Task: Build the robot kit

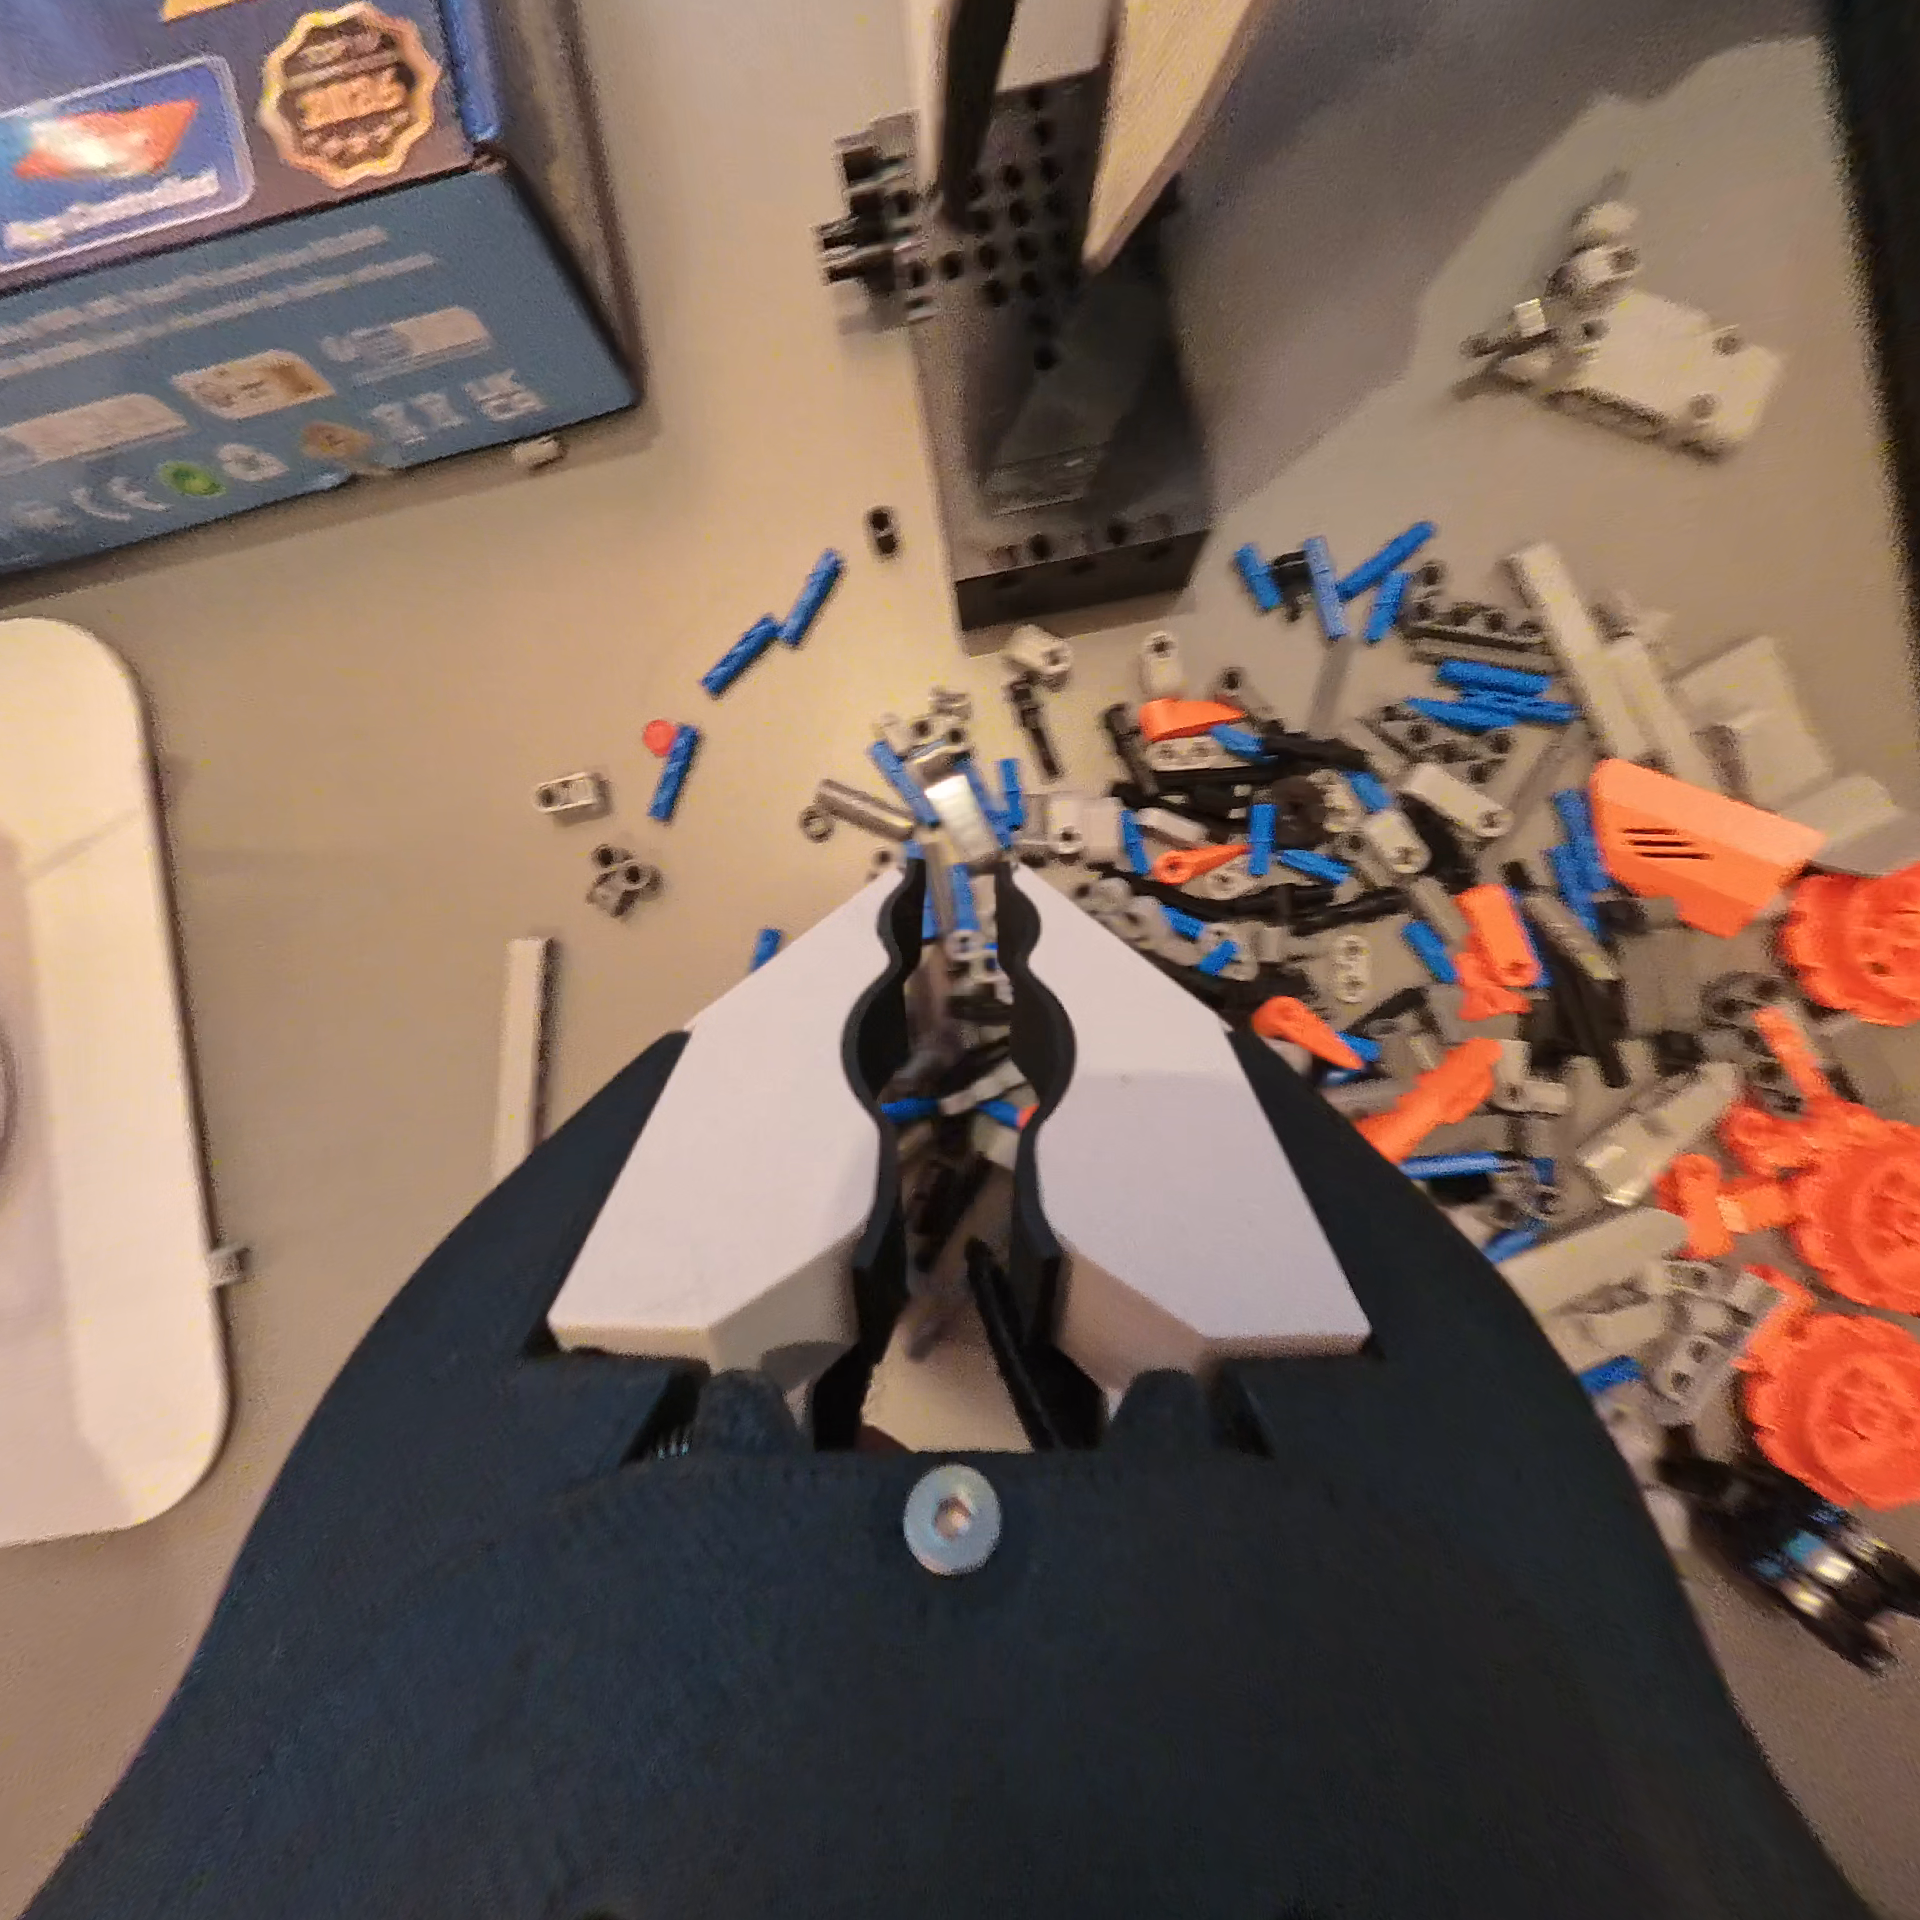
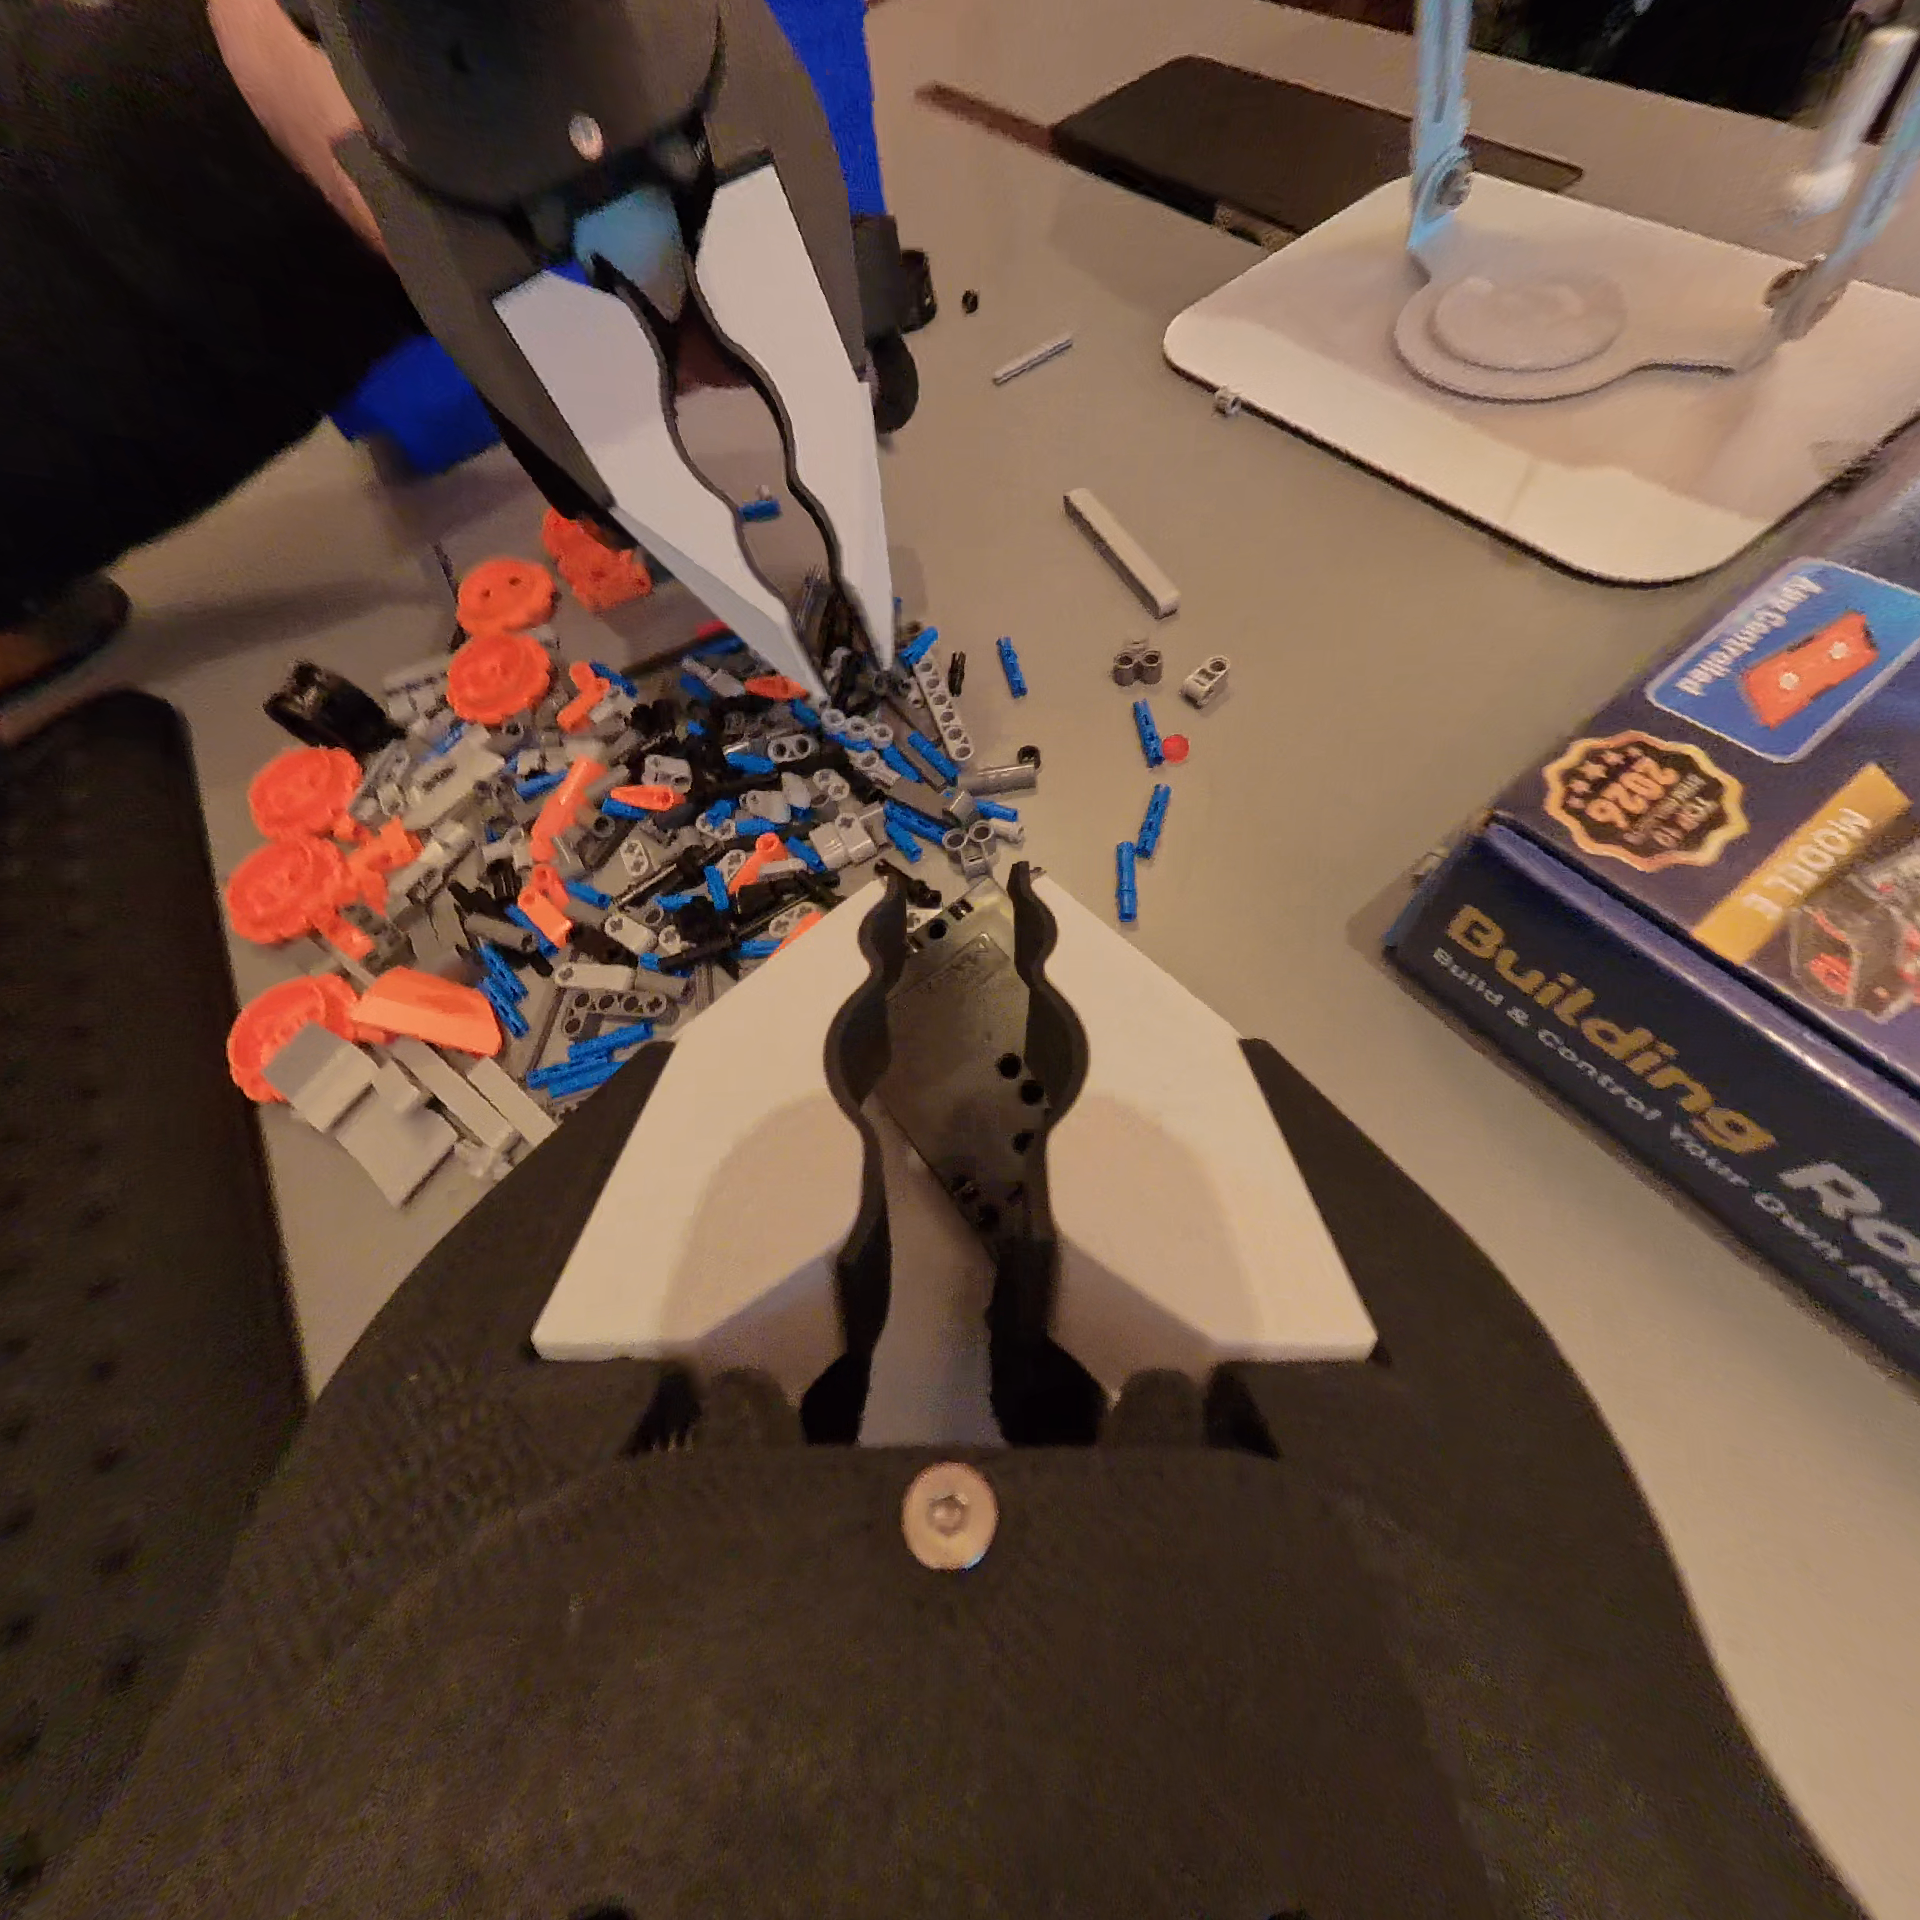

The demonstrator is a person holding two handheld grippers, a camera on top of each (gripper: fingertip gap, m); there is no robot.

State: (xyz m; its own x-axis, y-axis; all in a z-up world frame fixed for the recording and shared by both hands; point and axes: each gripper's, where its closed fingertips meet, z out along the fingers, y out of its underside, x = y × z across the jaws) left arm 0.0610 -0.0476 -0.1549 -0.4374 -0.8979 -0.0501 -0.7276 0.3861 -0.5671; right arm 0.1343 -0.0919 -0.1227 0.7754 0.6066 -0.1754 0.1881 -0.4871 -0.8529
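Observation:
A pile of small building parts [image 1: 1351,935], blue pins, grey and black beams and orange pieces, lies on the grey table [image 2: 1351,727]. My left gripper [image 1: 958,873] is tipped down into the pile's near edge, jaws almost shut on a small light grey piece [image 1: 951,821]. It also shows in the right wrist view [image 2: 857,670]. My right gripper [image 2: 951,883] is shut on a dark grey block with rows of holes [image 2: 966,1039] and holds it beside the pile [image 2: 675,831]. The block also shows in the left wrist view [image 1: 1060,416].
Several orange wheels [image 2: 301,894] lie at the pile's far side. A blue product box [image 2: 1714,883], a white stand base [image 2: 1558,416] and a long grey beam [image 2: 1122,551] sit nearby. A small white-grey assembly [image 1: 1621,353] lies apart. A person's dark sleeve [image 2: 156,260] is behind. Left tips to right tips: about 10 cm.

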